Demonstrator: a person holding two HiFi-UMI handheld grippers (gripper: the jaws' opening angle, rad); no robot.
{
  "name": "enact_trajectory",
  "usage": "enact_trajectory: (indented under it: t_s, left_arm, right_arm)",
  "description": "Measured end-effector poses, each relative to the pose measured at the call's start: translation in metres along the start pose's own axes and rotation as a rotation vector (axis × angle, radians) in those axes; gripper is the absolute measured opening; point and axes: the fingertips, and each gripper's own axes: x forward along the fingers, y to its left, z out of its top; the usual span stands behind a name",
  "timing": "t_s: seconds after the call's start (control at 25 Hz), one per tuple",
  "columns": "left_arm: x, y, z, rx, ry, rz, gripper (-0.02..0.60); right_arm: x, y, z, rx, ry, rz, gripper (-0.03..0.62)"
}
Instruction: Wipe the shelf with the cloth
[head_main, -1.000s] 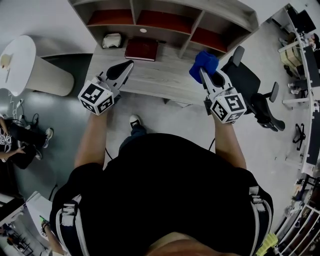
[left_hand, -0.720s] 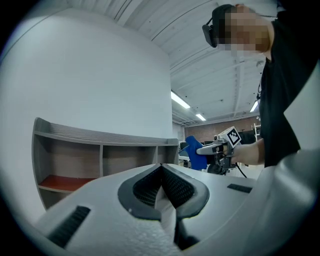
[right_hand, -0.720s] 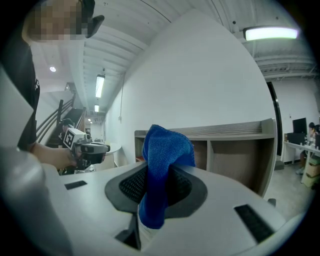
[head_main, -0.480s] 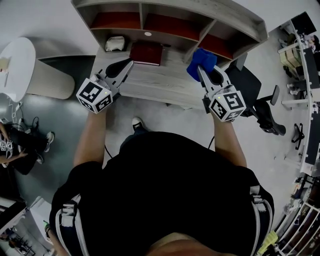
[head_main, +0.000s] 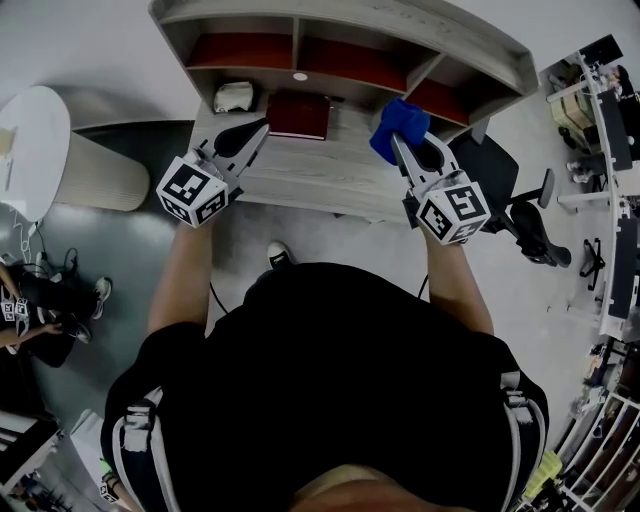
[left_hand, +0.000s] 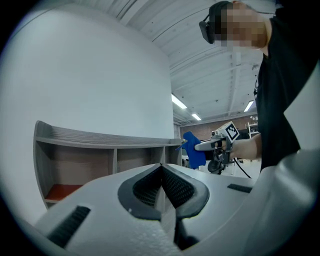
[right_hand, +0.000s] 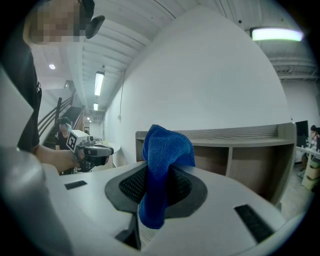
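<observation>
Right hand-held gripper (head_main: 404, 141) around cloth (head_main: 398, 120)

Grey floor (head_main: 125, 240) and white wall (left_hand: 90, 75) are seen | black office chair (head_main: 505, 185) is set right | white round table (head_main: 25, 130) left | ceiling strips (left_hand: 179, 101) are lit

This is an open office. A desk (head_main: 310, 175) with a cubby shelf (head_main: 350, 25), a black swivel chair (head_main: 500, 170) and workstations (head_main: 612, 110) with monitors stand on a grey floor (head_main: 120, 250) under strip lights (left_hand: 179, 101).

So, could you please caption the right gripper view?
The right gripper, shut on the cloth, faces the shelf.
</observation>
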Motion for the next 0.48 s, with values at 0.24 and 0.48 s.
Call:
enact_trajectory:
  t_s: [0.24, 0.48]
  left_arm:
    - [-0.011, 0.021, -0.008, -0.054, 0.014, -0.001, 0.017]
    - [-0.024, 0.041, -0.007, -0.062, 0.02, 0.01, 0.017]
  right_arm:
    - [0.019, 0.02, 0.011, -0.026, -0.019, 0.011, 0.072]
    - [0.035, 0.032, 0.018, -0.024, -0.025, 0.012, 0.072]
